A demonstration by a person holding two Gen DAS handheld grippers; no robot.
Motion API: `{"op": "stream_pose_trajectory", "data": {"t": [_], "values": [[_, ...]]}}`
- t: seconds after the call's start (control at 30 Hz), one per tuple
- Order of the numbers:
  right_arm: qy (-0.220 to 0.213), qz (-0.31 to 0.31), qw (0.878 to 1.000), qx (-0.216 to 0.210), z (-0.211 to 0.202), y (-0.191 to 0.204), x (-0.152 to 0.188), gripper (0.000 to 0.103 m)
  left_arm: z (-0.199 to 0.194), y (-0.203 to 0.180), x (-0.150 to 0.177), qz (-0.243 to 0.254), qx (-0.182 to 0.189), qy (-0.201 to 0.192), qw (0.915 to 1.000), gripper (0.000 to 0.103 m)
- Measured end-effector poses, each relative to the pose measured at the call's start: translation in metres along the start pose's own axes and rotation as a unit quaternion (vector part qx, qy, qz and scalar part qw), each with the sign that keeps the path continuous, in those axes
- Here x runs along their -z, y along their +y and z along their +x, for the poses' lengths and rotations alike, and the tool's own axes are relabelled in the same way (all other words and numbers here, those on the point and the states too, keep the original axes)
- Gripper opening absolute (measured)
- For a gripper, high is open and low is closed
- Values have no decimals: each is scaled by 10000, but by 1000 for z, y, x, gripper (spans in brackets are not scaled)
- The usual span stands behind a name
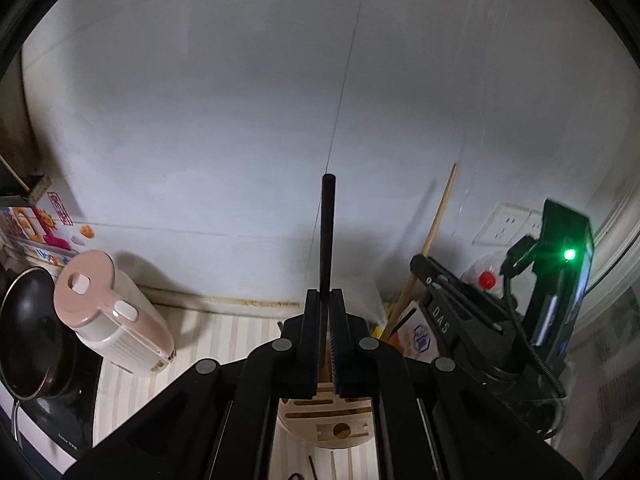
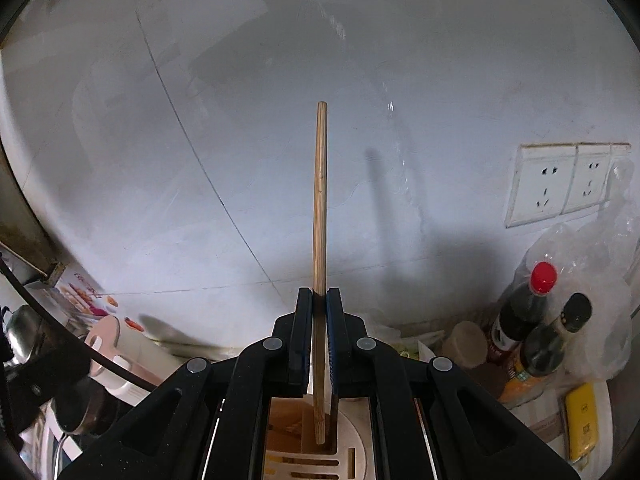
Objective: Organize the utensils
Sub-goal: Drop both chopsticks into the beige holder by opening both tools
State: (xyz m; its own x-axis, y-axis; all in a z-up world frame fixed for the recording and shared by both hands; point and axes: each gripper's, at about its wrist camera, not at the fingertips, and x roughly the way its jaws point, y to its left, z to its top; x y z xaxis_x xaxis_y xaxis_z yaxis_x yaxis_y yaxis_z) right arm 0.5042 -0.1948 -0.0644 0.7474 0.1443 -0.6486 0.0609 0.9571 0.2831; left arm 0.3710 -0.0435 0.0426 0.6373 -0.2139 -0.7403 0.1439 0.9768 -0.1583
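"das" is read in pale letters on the black body of the right gripper point(image 1: 440, 314), as seen from the left wrist view. red characters are printed on a white sticker point(image 1: 59, 206) on the wall at far left, too blurred to be read. small print is seen on the front edge of the black cooktop point(image 1: 68, 438), on a white-blue packet point(image 1: 420, 340) and on a yellow card point(image 2: 582, 420), but none is made out. labels on the bottles point(image 2: 520, 320) are unreadable too.

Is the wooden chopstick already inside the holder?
Partly in. The wooden chopstick, clamped in the right gripper, has its lower tip in a slot of the utensil holder.
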Motion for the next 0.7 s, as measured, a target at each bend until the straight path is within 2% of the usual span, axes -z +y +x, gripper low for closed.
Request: {"op": "stream_pose_trajectory", "data": {"t": [0.2, 0.33, 0.37, 0.4, 0.43, 0.47, 0.5, 0.53, 0.6, 0.7], "values": [[281, -148, 9995, -82, 16, -5, 16, 7, 27, 8, 11, -94, -53, 533, 9985, 4], [603, -369, 9973, -214, 15, -7, 24, 10, 16, 8, 13, -213, -125, 507, 9984, 9], [620, -387, 9971, -229, 13, -7, 24, 18, 11, 8, 13, -242, -207, 457, 9984, 11], [629, -376, 9970, -246, 7, -9, 24, 28, 8, 10, 12, -261, -223, 412, 9986, 21], [620, -371, 9971, -241, 2, -10, 23, 32, 0, 12, 13, -300, -254, 298, 9988, 43], [588, -350, 9974, -242, -4, -13, 22, 35, -4, 12, 13, -327, -287, 232, 9988, 57], [561, -332, 9976, -229, -11, -14, 21, 35, -10, 14, 14, -375, -339, 131, 9986, 77], [507, -309, 9981, -182, -21, -17, 20, 36, -18, 17, 16, -421, -389, 3, 9984, 81], [445, -231, 9987, -122, -37, -23, 19, 47, -28, 23, 22, -479, -506, -56, 9976, 83], [412, -79, 9990, 171, -64, -35, 25, 60, -35, 28, 34, -464, -764, -71, 9960, 103]]}}
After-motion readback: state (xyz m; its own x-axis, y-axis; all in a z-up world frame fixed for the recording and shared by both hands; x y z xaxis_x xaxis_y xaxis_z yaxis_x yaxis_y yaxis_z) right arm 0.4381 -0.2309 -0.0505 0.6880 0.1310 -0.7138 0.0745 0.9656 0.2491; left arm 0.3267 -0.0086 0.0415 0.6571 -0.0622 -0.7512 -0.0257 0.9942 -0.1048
